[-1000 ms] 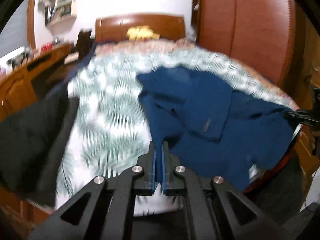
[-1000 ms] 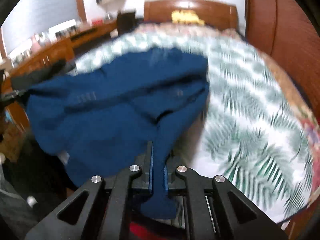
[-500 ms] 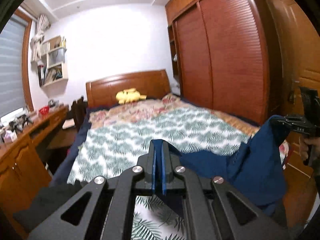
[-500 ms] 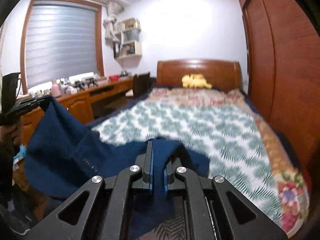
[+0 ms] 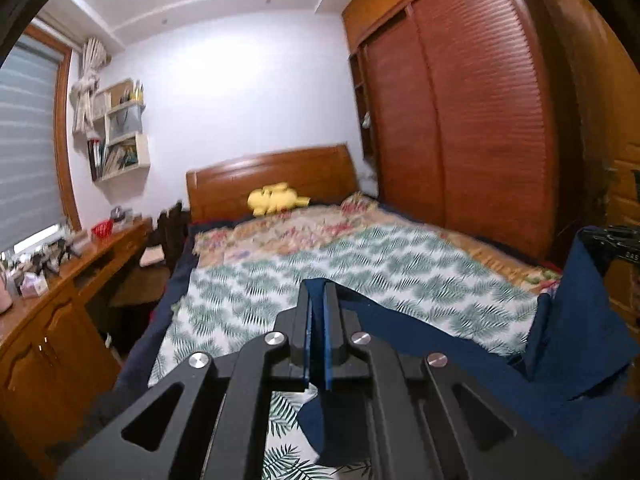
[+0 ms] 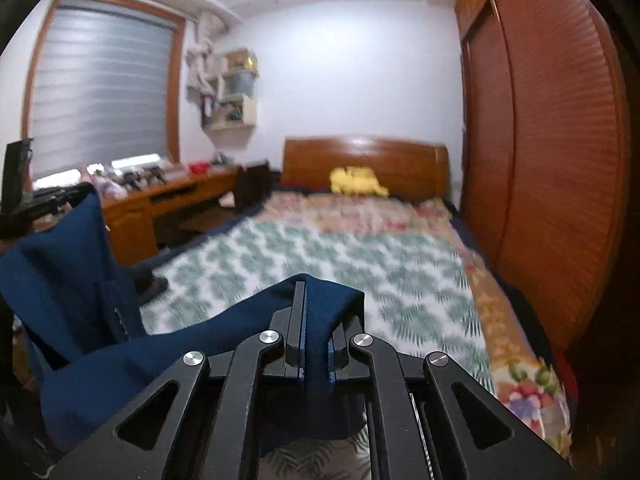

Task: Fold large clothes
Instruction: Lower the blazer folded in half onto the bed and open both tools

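Observation:
A large dark blue garment (image 5: pixel 472 344) hangs stretched between both grippers above the foot of the bed. My left gripper (image 5: pixel 319 292) is shut on one edge of the cloth. In the left wrist view the right gripper (image 5: pixel 612 240) pinches the far corner at the right edge. My right gripper (image 6: pixel 306 292) is shut on a bunched fold of the blue garment (image 6: pixel 100 320). The right wrist view shows the left gripper (image 6: pixel 60 200) holding the other corner at far left. The garment's lower part hangs below both views.
The bed (image 5: pixel 360 264) carries a fern-print cover and a floral quilt, with a yellow plush toy (image 5: pixel 276 200) by the wooden headboard. A wooden desk (image 5: pixel 60 288) with clutter runs along the left. Louvred wardrobe doors (image 5: pixel 480 120) close off the right.
Both grippers have risen with the blue garment, lifting it off the bed cover. The views now tilt up toward the headboard and ceiling, and the cloth hangs between the grippers.

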Demonstrator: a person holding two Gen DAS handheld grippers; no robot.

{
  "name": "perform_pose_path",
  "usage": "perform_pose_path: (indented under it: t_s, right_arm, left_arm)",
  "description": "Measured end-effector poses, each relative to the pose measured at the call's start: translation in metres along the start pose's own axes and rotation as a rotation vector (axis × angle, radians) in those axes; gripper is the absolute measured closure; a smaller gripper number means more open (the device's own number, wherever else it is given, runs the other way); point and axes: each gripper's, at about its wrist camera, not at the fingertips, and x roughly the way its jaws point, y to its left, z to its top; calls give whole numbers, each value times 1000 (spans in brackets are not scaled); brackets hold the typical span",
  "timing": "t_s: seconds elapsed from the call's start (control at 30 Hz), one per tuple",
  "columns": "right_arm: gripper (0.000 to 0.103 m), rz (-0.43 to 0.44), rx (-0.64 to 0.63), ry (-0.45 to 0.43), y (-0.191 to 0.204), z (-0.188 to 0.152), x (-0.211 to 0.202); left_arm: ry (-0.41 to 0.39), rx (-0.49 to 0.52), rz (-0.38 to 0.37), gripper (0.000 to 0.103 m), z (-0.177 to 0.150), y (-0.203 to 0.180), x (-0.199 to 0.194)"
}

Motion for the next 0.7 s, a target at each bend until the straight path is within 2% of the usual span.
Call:
perform_pose_path:
  t_s: [0.17, 0.33, 0.43, 0.53, 0.7]
  right_arm:
    - [98, -61, -13, 136, -13, -32, 76]
    - [98, -90, -26, 217, -20, -67, 142]
    - [98, -93, -9, 252, -21, -84, 173]
    - [96, -122, -3, 267, -21, -104, 195]
    - [90, -128, 16, 329, -22, -126, 212]
  left_arm:
    - [109, -33, 11, 101, -32, 6, 82]
    - [187, -78, 4, 101, -65, 2, 142]
    - [220, -98, -26, 100, -82, -8, 163]
    - [195, -102, -22, 100, -97, -16, 172]
    - [183, -148, -68, 99, -125, -15, 176]
